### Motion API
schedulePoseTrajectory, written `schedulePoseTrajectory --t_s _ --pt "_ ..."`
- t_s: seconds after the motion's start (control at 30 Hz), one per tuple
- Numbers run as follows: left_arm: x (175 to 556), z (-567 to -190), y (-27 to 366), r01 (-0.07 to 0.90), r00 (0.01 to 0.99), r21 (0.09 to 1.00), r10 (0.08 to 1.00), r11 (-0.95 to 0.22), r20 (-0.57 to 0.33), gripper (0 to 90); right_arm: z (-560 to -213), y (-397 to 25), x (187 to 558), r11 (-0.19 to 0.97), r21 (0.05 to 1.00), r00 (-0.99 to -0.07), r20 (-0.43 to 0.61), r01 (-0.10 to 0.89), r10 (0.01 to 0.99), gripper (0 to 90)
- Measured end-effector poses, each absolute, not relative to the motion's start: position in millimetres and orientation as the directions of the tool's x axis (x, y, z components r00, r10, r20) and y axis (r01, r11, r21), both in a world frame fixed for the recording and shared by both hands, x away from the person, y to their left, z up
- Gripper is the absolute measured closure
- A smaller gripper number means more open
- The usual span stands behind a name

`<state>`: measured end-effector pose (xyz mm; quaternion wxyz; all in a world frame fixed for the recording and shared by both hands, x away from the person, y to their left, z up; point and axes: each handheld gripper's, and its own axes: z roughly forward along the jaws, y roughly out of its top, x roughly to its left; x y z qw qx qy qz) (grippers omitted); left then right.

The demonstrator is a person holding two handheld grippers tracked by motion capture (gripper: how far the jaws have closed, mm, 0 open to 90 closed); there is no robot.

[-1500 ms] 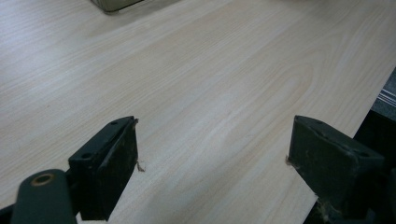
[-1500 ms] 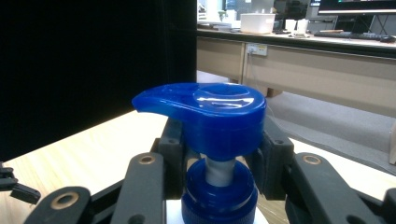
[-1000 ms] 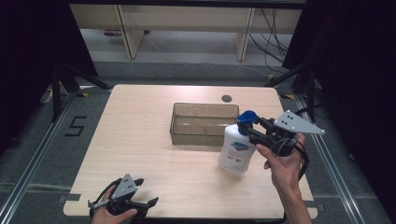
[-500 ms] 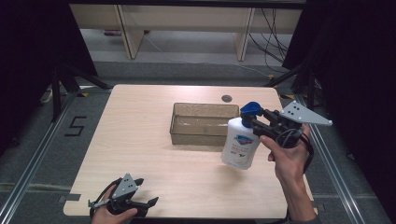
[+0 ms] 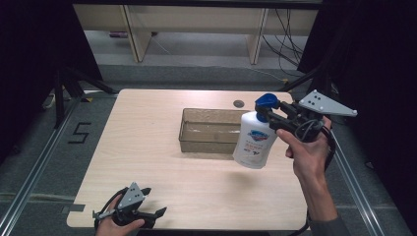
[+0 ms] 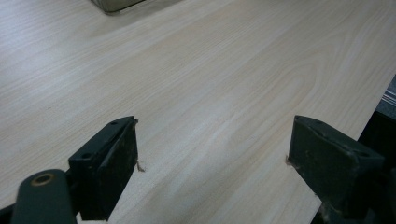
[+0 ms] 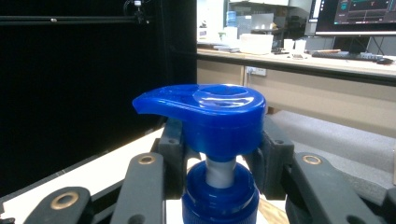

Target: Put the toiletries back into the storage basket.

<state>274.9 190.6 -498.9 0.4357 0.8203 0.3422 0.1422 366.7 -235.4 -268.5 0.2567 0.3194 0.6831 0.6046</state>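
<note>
At the left, near the front edge of the table [image 5: 147, 147], the left gripper [image 5: 147, 214] rests low in the person's left hand [image 5: 114, 227], in the same spot as a second ago and half a second ago. In the left gripper view its jaws stand wide apart with only bare wood grain between them, and a corner of the clear tray shows at the top edge.

Toward the middle of the table sits the clear rectangular tray [image 5: 189, 142], unmoved across all three moments.

Just right of the tray hangs the white soap bottle [image 5: 254, 140], lifted off the table and tilted, its base toward the person and its blue pump head [image 5: 266, 101] leaning away to the upper right. A second ago it was lower, closer to the table surface beside the tray's right end; half a second ago it had risen a little and shifted right; now it is higher still, its lower left edge overlapping the tray's near right corner in the high view.

At the right, the right gripper [image 5: 273, 118], held in the right hand [image 5: 307, 152], is clamped on the bottle's neck just under the pump head. The right gripper view confirms this: the two jaws press the white stem [image 7: 219, 172] from both sides, below the blue pump head [image 7: 210, 116].
</note>
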Motion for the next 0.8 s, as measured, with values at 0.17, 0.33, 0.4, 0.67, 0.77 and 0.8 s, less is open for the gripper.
schedulePoseTrajectory --t_s 0.17,0.33,0.4,0.67,0.77,0.8 --pt "274.8 -499.4 190.1 0.434 0.725 0.816 0.685 -0.382 -0.065 15.4 -261.4 -231.8 372.2 0.065 0.99 -0.667 0.036 0.127 0.745 61.4" --pt "274.6 -498.7 190.5 0.438 0.725 0.812 0.686 -0.385 -0.066 15.4 -256.2 -229.2 378.8 0.06 0.991 -0.669 0.037 0.121 0.742 61.4" --pt "274.6 -498.7 190.4 0.438 0.726 0.812 0.685 -0.385 -0.066 15.4 -255.9 -228.4 380.5 0.048 0.991 -0.673 0.051 0.127 0.738 61.4" --pt "274.3 -498.5 190.4 0.433 0.728 0.816 0.683 -0.383 -0.066 15.4 -250.2 -222.0 396.6 0.066 0.99 -0.663 0.034 0.125 0.748 61.4" --pt "274.1 -497.3 190.8 0.435 0.727 0.811 0.684 -0.39 -0.061 15.4 -249.4 -220.8 403.6 0.063 0.989 -0.656 0.042 0.136 0.754 61.4" --pt "274.1 -497.5 190.8 0.435 0.727 0.812 0.684 -0.389 -0.062 15.4 -249.3 -220.6 405.5 0.064 0.989 -0.655 0.041 0.136 0.754 61.4"
